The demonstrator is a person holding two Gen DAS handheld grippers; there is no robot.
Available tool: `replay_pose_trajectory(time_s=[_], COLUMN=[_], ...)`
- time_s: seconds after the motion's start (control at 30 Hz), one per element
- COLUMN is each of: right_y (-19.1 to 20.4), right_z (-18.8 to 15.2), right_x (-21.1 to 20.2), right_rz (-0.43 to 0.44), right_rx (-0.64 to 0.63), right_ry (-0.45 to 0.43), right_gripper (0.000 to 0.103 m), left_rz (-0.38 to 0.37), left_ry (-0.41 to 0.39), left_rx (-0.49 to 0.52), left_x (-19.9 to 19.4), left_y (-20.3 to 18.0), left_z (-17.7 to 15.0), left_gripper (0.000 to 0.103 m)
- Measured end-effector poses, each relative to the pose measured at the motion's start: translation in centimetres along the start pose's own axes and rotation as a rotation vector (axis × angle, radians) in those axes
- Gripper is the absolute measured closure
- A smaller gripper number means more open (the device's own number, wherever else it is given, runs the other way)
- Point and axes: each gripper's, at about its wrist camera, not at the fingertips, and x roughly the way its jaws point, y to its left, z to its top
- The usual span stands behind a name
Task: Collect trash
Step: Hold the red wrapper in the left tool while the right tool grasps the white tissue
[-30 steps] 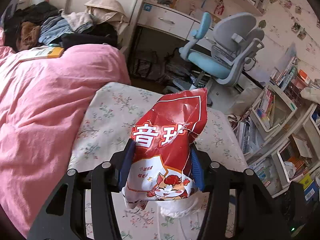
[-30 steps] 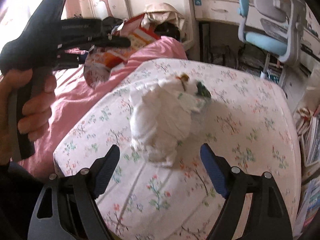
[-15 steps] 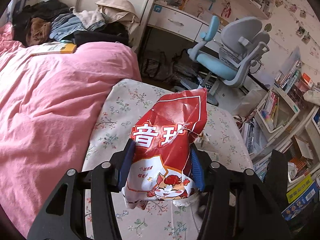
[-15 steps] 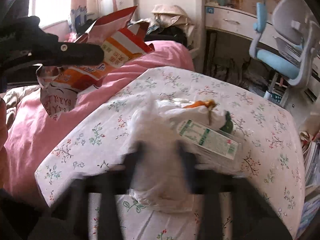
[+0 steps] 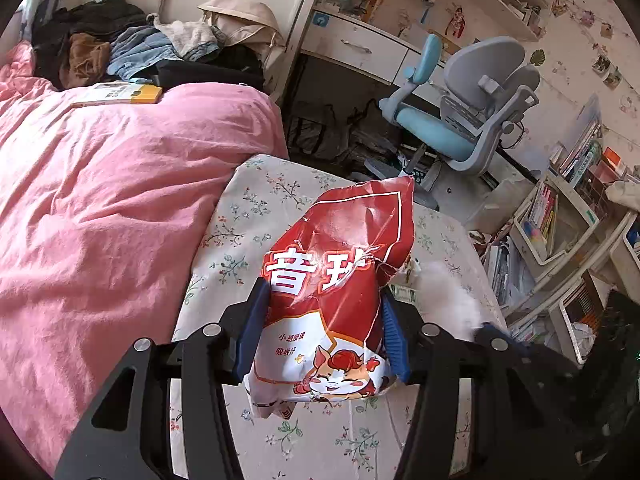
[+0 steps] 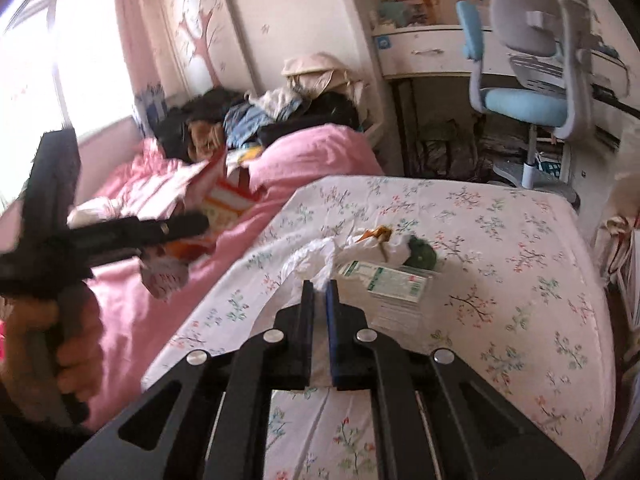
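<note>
Red snack bag (image 5: pixel 332 300) pinched upright in left gripper (image 5: pixel 324 328), kept clear. White plastic bag (image 6: pixel 316 256) clamped by right gripper (image 6: pixel 319 292), jaws pressed together, likely for lifting.

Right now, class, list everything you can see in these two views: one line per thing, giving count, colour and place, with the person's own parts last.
Crinkled red snack bag: one, red and white, clamped in left gripper.
Thin white plastic bag: one, white, on floral sheet, pinched by right gripper.
Flat printed carton: one, white and green, beside plastic bag.
Floral bed sheet: one, white with flowers, bed's foot.
Pink quilt: one, pink, on bed.
Heap of clothes: one, mixed colours, behind quilt.
Swivel desk chair: one, blue and grey, at desk.
Left gripper: black, jaws on snack bag.
Right gripper: black, jaws shut.
</note>
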Motion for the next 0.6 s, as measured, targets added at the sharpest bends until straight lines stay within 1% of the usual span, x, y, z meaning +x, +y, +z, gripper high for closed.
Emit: replay_pose_trajectory(time_s=[0.07, 0.13, 0.23, 0.33, 0.37, 0.4, 0.43, 0.47, 0.5, 0.53, 0.6], right_y=[-0.4, -0.8, -1.9, -3.3, -3.6, -3.8, -4.0, -4.0, -3.9, -3.7, -3.3], right_z=[-0.2, -0.8, -2.7, -4.3, -4.7, -4.9, -5.0, -5.1, -5.2, -5.2, -5.6], right_x=[-1.2, -2.0, -2.1, -1.1, -0.6, -0.4, -0.3, -0.2, 0.0, 0.3, 0.8], right_rz=[-0.007, -0.044, -0.097, -0.129, -0.149, -0.147, -0.14, -0.142, -0.153, -0.157, -0.176], right_rx=[0.015, 0.012, 0.026, 0.051, 0.051, 0.056, 0.065, 0.074, 0.074, 0.065, 0.041], right_ry=[-0.007, 0.011, 0.09, 0.184, 0.21, 0.218, 0.225, 0.221, 0.212, 0.214, 0.235], right_gripper=[0.096, 0.096, 0.096, 0.093, 0.086, 0.071, 0.06, 0.043, 0.039, 0.038, 0.033], left_rz=[0.001, 0.001, -0.001, -0.003, -0.005, -0.006, -0.007, -0.008, -0.008, -0.007, -0.007], left_ry=[0.0, -0.003, -0.004, -0.004, -0.004, -0.003, -0.003, -0.002, 0.0, 0.001, 0.003], left_rx=[0.002, 0.003, -0.003, -0.003, -0.001, 0.004, 0.008, 0.013, 0.018, 0.02, 0.019], left_x=[-0.2, -0.4, -0.5, -0.5, -0.6, -0.5, -0.5, -0.5, -0.4, -0.4, -0.3], left_y=[0.1, 0.1, 0.2, 0.2, 0.1, 0.0, -0.1, -0.2, -0.3, -0.4, -0.3], left_z=[0.0, -0.1, -0.1, -0.1, -0.1, -0.1, -0.2, -0.3, -0.3, -0.4, -0.4], left_gripper=[0.053, 0.053, 0.053, 0.053, 0.053, 0.053, 0.053, 0.053, 0.053, 0.053, 0.053])
